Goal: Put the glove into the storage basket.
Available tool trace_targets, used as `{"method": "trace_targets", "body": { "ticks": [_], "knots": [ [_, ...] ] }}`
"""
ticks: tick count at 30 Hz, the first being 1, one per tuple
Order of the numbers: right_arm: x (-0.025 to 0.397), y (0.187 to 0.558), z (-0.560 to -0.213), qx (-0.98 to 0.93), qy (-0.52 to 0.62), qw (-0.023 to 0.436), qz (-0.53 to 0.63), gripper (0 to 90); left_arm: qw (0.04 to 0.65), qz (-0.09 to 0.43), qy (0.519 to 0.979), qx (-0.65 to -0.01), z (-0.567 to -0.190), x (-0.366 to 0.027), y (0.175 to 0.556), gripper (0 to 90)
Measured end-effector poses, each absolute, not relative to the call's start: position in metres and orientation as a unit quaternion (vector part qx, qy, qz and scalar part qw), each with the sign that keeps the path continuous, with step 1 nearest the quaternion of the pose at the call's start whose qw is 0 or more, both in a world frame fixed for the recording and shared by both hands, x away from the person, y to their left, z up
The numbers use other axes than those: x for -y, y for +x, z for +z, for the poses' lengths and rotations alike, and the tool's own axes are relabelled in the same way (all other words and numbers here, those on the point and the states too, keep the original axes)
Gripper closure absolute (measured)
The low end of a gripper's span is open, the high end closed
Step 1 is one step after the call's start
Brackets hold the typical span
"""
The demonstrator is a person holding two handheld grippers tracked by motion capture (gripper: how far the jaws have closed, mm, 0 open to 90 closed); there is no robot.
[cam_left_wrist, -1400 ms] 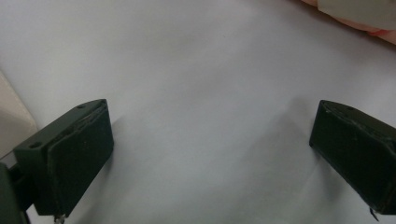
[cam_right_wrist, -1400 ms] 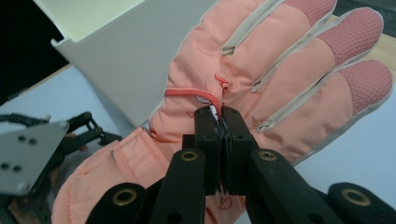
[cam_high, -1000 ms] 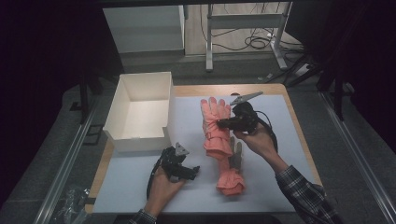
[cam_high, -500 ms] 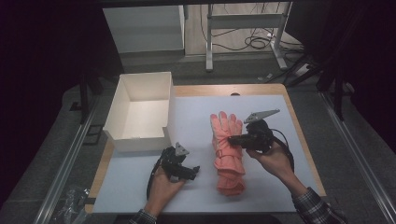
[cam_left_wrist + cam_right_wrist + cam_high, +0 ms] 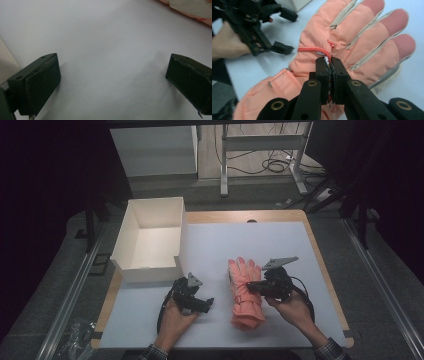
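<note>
Glove dragged nearer — right tongs still pinching it.

Bare mat lies open beyond the glove; the box blocks the far-left corner.

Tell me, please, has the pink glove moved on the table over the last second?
Yes. The pink glove, pinched by the right gripper, has slid toward the person's edge, farther from the white box, which stayed put.

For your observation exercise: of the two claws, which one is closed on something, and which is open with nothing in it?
The right claw is pinched shut on the pink glove. The left claw is open over the bare white table.
</note>
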State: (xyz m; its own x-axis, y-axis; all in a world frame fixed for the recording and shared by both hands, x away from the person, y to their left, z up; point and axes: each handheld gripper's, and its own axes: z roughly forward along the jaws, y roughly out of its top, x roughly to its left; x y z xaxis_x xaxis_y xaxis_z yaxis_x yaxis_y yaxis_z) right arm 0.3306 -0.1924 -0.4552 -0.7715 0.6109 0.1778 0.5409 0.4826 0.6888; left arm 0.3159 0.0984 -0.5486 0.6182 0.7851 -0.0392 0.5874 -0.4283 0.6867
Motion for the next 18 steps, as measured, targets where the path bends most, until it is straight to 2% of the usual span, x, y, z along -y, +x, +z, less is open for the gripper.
{"method": "trace_targets", "body": {
  "ticks": [5, 13, 18],
  "knots": [
    [0.186, 0.326, -0.47, -0.863, 0.336, 0.076, 0.369, 83.8, 0.341, 0.144, 0.832, -0.414, -0.549, -0.098, 0.316, 0.0],
    [0.183, 0.324, -0.48, -0.868, 0.334, 0.088, 0.357, 82.1, 0.341, 0.144, 0.832, -0.414, -0.549, -0.098, 0.316, 0.0],
    [0.185, 0.325, -0.476, -0.868, 0.322, 0.085, 0.369, 71.4, 0.341, 0.144, 0.832, -0.414, -0.549, -0.098, 0.316, 0.0]
  ]
}}
